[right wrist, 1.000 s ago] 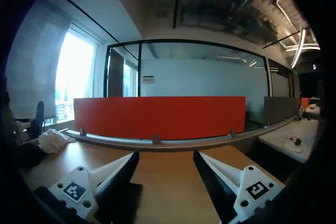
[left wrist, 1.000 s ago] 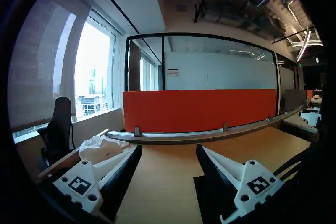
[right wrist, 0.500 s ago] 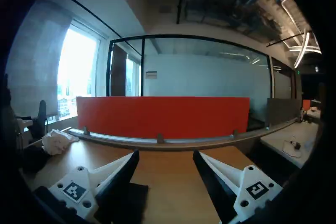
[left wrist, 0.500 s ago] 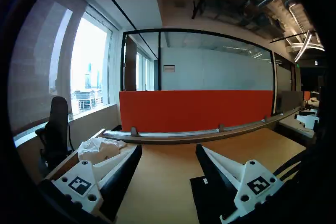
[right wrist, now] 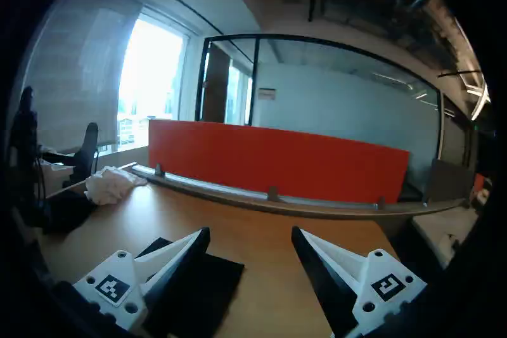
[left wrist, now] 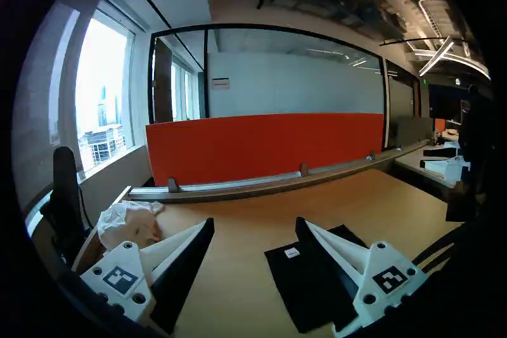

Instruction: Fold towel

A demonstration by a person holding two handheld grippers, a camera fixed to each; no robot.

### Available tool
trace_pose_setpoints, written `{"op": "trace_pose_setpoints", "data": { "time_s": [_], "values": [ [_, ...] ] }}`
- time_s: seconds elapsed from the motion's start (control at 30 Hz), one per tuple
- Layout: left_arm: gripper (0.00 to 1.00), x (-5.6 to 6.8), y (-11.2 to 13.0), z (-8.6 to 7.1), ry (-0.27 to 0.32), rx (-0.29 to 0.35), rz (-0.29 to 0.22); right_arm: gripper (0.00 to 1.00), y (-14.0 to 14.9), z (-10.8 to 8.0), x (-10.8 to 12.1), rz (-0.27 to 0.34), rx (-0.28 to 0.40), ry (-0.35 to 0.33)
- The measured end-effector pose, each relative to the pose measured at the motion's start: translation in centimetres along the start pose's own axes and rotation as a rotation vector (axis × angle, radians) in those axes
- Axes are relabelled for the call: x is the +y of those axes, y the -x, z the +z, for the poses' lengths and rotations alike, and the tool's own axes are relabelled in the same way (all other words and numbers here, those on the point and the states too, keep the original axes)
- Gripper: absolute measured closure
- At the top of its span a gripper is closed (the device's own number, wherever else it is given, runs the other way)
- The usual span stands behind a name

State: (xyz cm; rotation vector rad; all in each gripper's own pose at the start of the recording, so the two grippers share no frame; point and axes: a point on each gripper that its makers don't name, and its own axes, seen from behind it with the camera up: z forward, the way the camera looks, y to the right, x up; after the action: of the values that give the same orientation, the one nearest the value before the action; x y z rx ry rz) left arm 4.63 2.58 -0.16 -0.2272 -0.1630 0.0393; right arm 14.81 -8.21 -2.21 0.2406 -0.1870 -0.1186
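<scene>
A black towel [left wrist: 303, 274] lies flat on the wooden table [left wrist: 253, 217], with a small white tag near its far corner. In the left gripper view it sits under and just left of my right-hand finger [left wrist: 342, 262]. My left gripper [left wrist: 253, 236] is open above the table with nothing between its fingers. In the right gripper view the same black towel [right wrist: 209, 281] lies under the left-hand finger. My right gripper [right wrist: 250, 243] is also open and holds nothing.
A crumpled white cloth [left wrist: 127, 224] lies at the table's far left corner, shown too as the white cloth [right wrist: 111, 184] in the right gripper view. An orange divider panel [left wrist: 266, 144] bounds the table's far edge. A black office chair [left wrist: 63, 198] stands by the window. Other desks lie to the right.
Both grippers have tilted downward, so more of the table and black towel shows. The left view has swung right, the right view left. Both stay open.
</scene>
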Motion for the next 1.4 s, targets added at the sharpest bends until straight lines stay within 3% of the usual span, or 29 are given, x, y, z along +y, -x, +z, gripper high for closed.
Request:
{"op": "trace_pose_setpoints", "data": {
  "time_s": [0.5,0.7,1.0,1.4],
  "values": [
    [0.05,1.8,2.0,0.2,0.100,-0.083,0.091,0.00,2.4,-0.4,-3.9,-0.091,-0.124,-0.198],
    [0.05,3.0,3.4,0.3,0.150,-0.125,0.128,0.00,2.9,-0.5,-4.3,-0.118,-0.149,-0.233],
    [0.05,4.5,5.5,0.3,0.210,-0.177,0.135,0.00,4.8,-0.9,-5.3,-0.147,-0.201,-0.298],
    [0.05,6.1,10.2,0.6,0.253,-0.254,0.125,0.00,10.1,-0.7,-6.5,-0.165,-0.298,-0.345]
  ]
}}
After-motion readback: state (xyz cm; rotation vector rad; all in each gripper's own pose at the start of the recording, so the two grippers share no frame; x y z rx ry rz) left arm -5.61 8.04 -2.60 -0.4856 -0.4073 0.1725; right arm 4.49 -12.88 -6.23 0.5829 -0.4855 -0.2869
